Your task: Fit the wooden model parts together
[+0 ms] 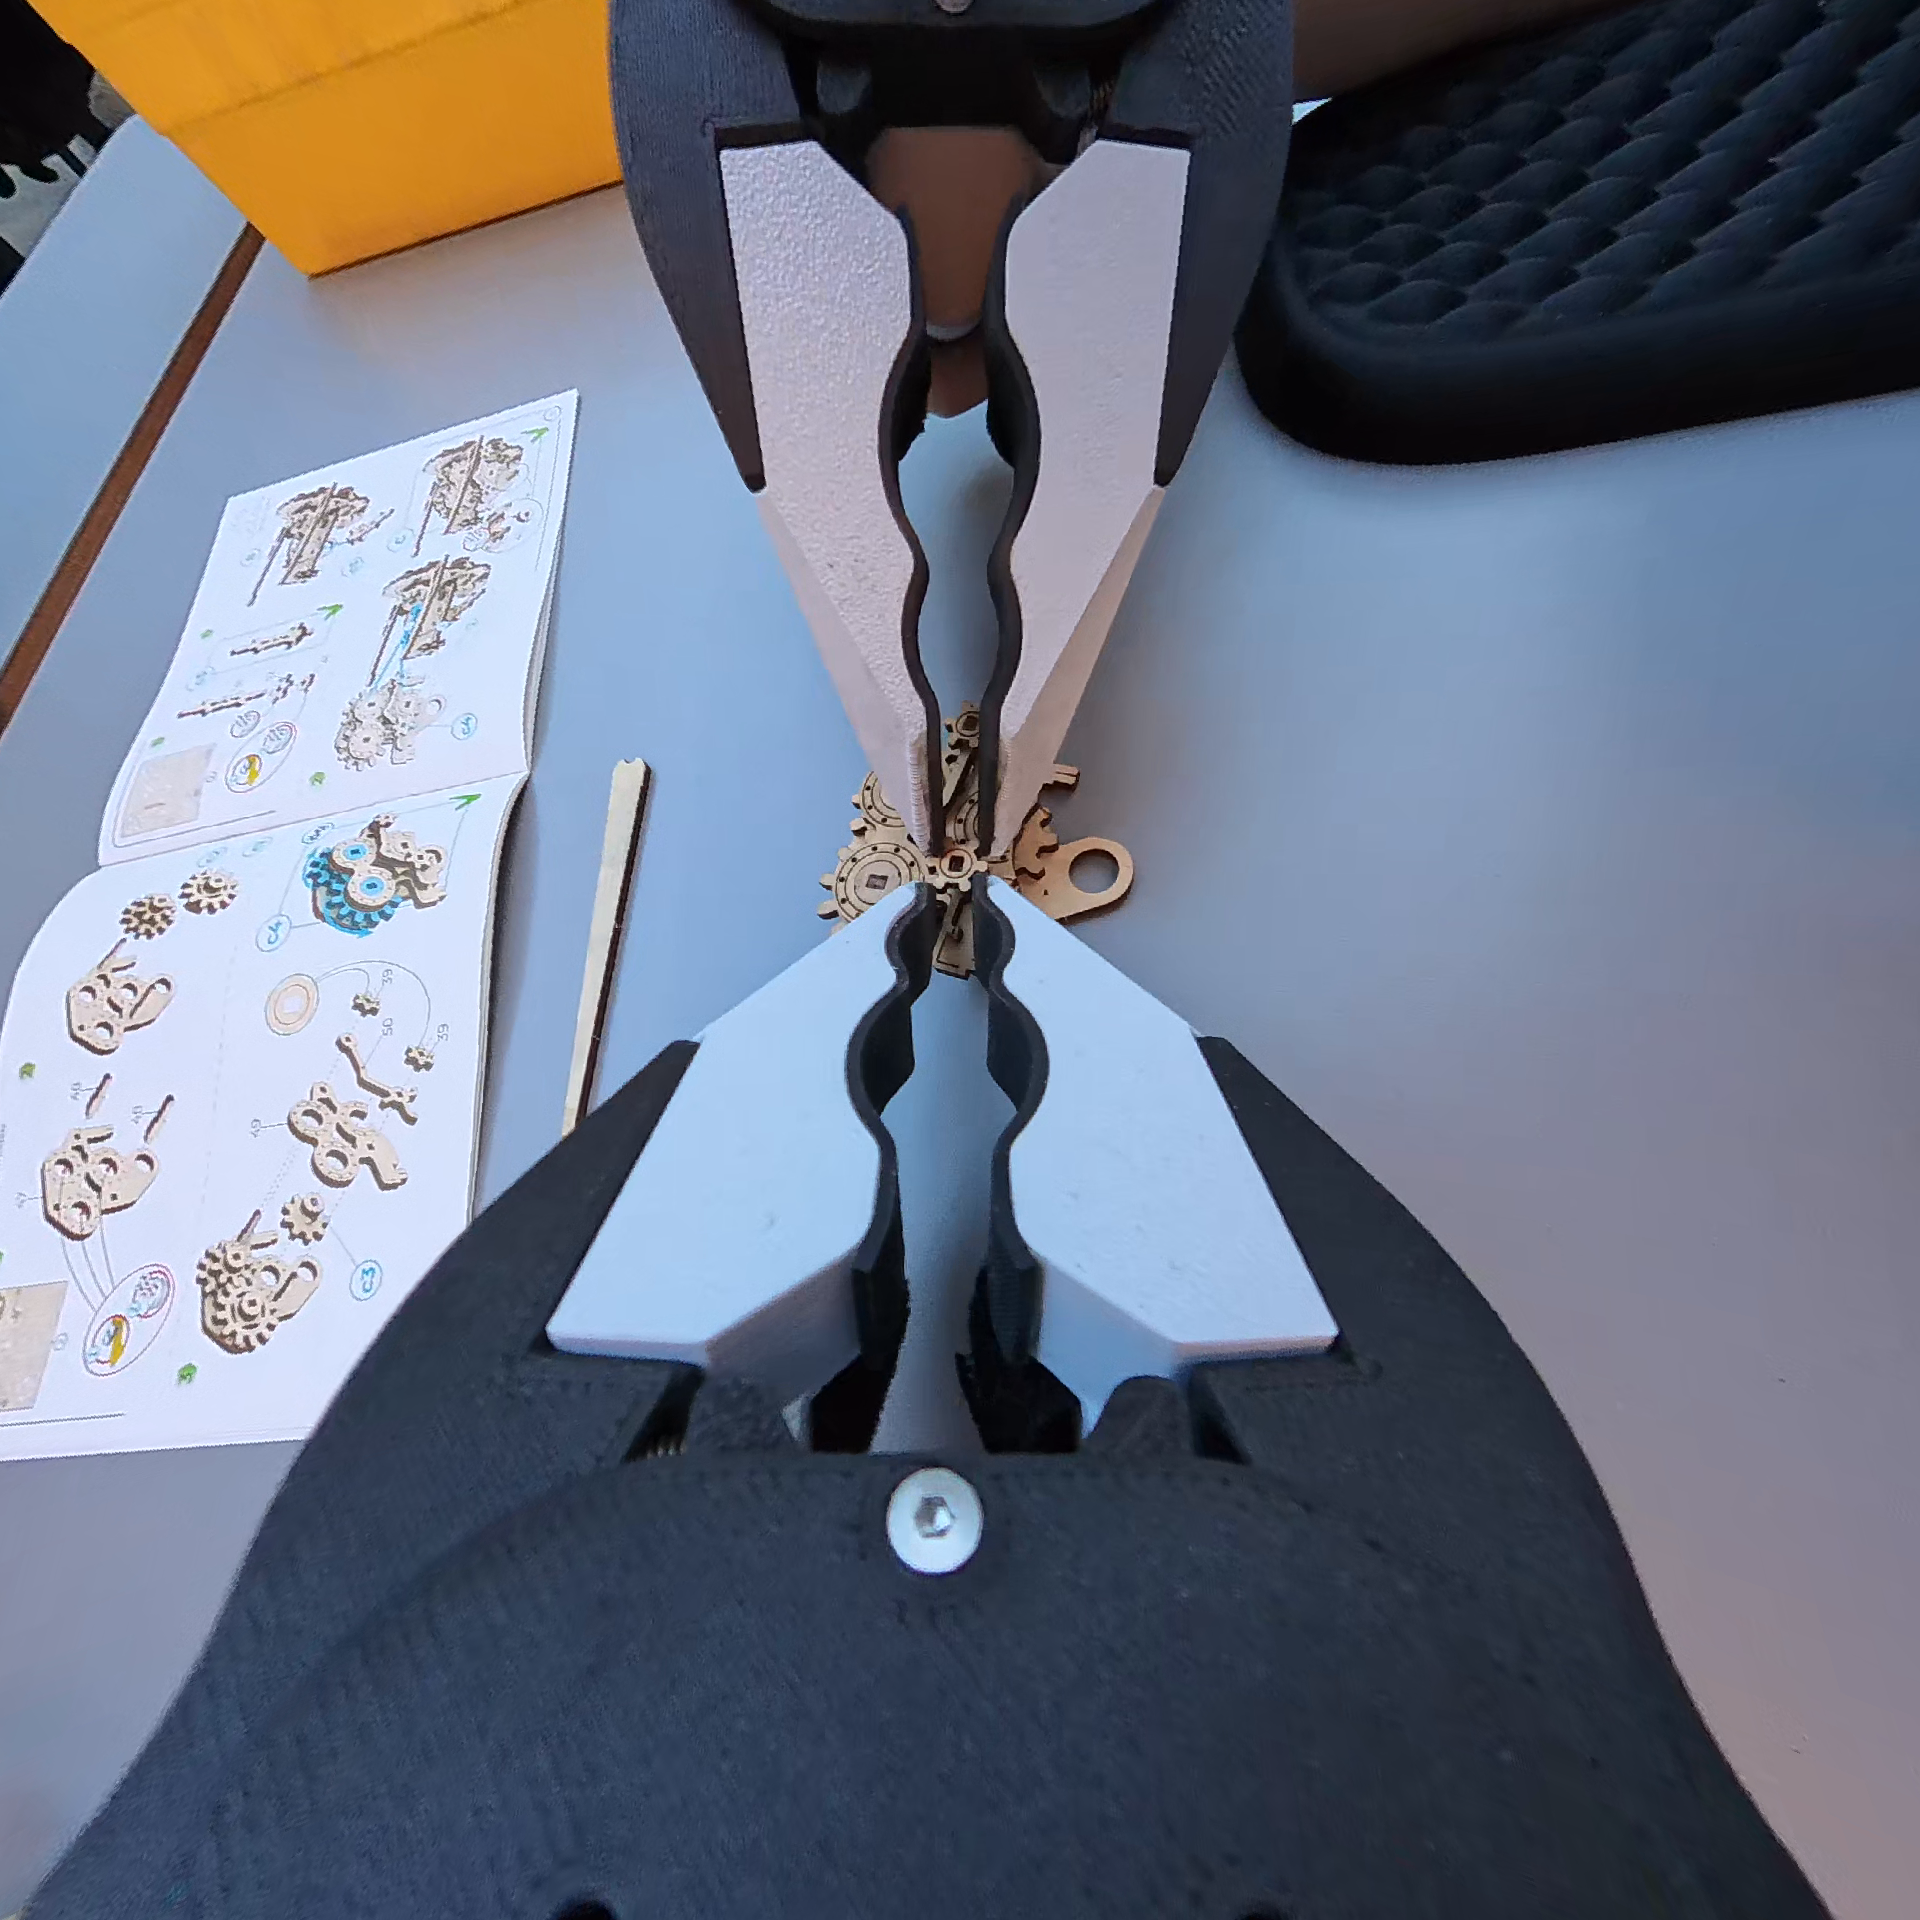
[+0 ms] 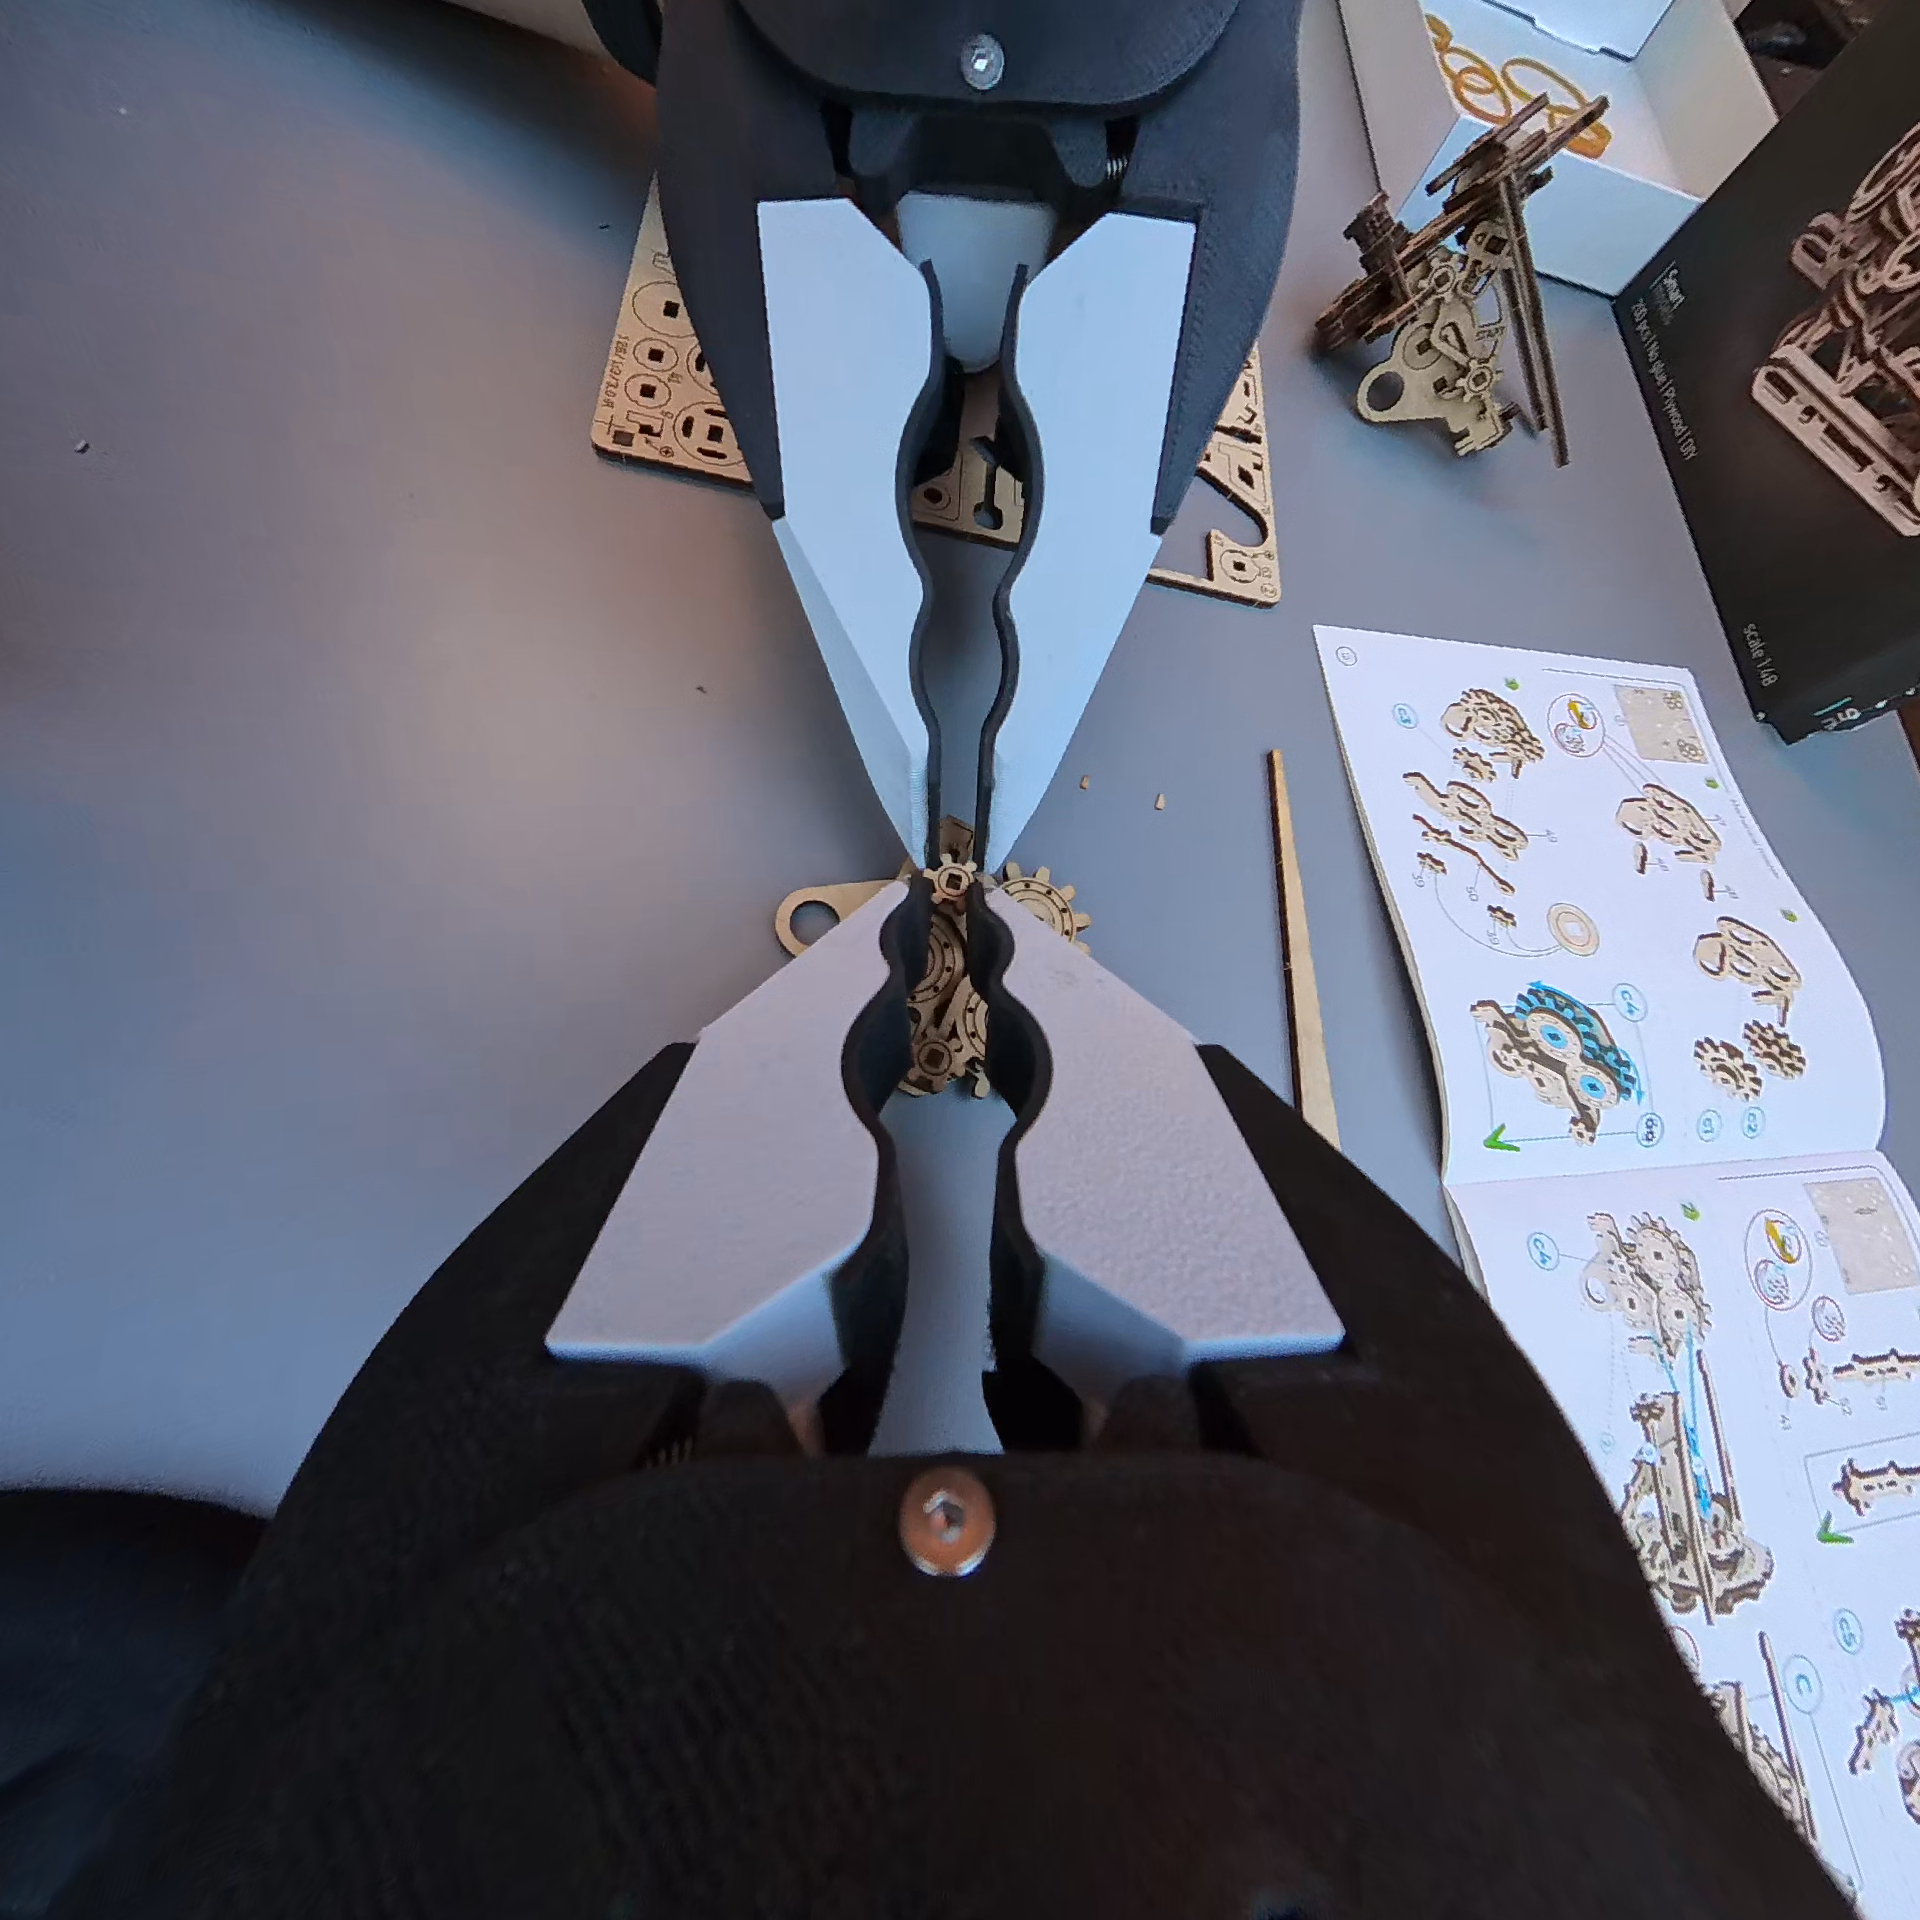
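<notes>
A wooden gear assembly (image 1: 878, 883) with a ring-shaped lug lies low over the grey table (image 1: 1507, 831). My right gripper (image 2: 948, 906) is shut on it; its gears (image 2: 940, 1003) show between the fingers. In the left wrist view the right gripper (image 1: 956, 831) reaches in from the top. A small wooden gear (image 1: 954, 868) sits on top of the assembly, right where both pairs of tips meet. My left gripper (image 1: 951, 899) is shut on this small gear (image 2: 953, 881). In the right wrist view the left gripper (image 2: 956, 854) comes in from the top.
An open instruction booklet (image 1: 312, 935) (image 2: 1610, 935) and a thin wooden stick (image 1: 613, 935) (image 2: 1299, 935) lie beside the work spot. A punched parts sheet (image 2: 665, 384), a half-built model (image 2: 1455, 312), a white box (image 2: 1538, 135) and a black box (image 2: 1787, 468) lie beyond. A yellow box (image 1: 364, 125) and a black mesh cushion (image 1: 1610, 208) are nearby. Only a small space, under 4 cm, lies between the two pairs of fingers. Left tips and right tips are each some 8 centimetres from the thin wooden stick (image 1: 613, 935). It turns up in the right wrist view (image 2: 1289, 959) as well.
</notes>
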Action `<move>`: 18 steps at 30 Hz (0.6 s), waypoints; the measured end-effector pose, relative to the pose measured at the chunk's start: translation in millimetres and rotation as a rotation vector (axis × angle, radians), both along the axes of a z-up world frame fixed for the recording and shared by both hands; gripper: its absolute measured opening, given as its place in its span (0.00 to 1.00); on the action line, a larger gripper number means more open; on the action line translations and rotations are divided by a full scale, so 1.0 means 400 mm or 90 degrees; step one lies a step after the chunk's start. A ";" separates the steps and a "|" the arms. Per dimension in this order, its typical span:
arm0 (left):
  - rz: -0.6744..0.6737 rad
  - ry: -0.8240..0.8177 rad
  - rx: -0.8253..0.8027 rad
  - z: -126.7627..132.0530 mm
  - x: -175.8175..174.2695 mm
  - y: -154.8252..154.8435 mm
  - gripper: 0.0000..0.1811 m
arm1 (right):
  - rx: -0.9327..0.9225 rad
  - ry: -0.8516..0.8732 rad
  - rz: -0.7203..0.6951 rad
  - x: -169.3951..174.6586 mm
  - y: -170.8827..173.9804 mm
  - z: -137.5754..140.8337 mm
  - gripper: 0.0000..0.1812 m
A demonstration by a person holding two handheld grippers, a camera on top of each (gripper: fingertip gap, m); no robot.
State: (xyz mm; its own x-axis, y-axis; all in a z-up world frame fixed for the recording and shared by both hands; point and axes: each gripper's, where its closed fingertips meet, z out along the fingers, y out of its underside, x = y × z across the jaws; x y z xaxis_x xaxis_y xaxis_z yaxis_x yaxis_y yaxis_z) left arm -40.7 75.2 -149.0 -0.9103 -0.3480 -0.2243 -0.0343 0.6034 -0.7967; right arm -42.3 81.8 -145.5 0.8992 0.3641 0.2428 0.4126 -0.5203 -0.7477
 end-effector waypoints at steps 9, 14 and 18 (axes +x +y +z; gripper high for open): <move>-0.001 0.005 0.000 -0.002 0.000 0.000 0.02 | -0.015 0.020 -0.030 0.000 -0.001 -0.002 0.03; -0.002 -0.002 0.008 -0.004 -0.001 0.000 0.02 | -0.028 0.018 -0.057 0.000 -0.001 -0.003 0.03; -0.002 -0.012 0.011 -0.002 0.001 -0.003 0.02 | -0.021 -0.001 -0.042 0.002 -0.004 -0.005 0.03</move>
State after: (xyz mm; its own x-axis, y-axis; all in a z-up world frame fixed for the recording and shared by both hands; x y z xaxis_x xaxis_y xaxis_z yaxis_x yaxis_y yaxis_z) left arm -40.5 74.2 -149.9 -0.9068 -0.3408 -0.2483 -0.0168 0.6175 -0.7864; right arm -41.7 80.1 -147.5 0.9212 0.3116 0.2330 0.3775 -0.5705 -0.7294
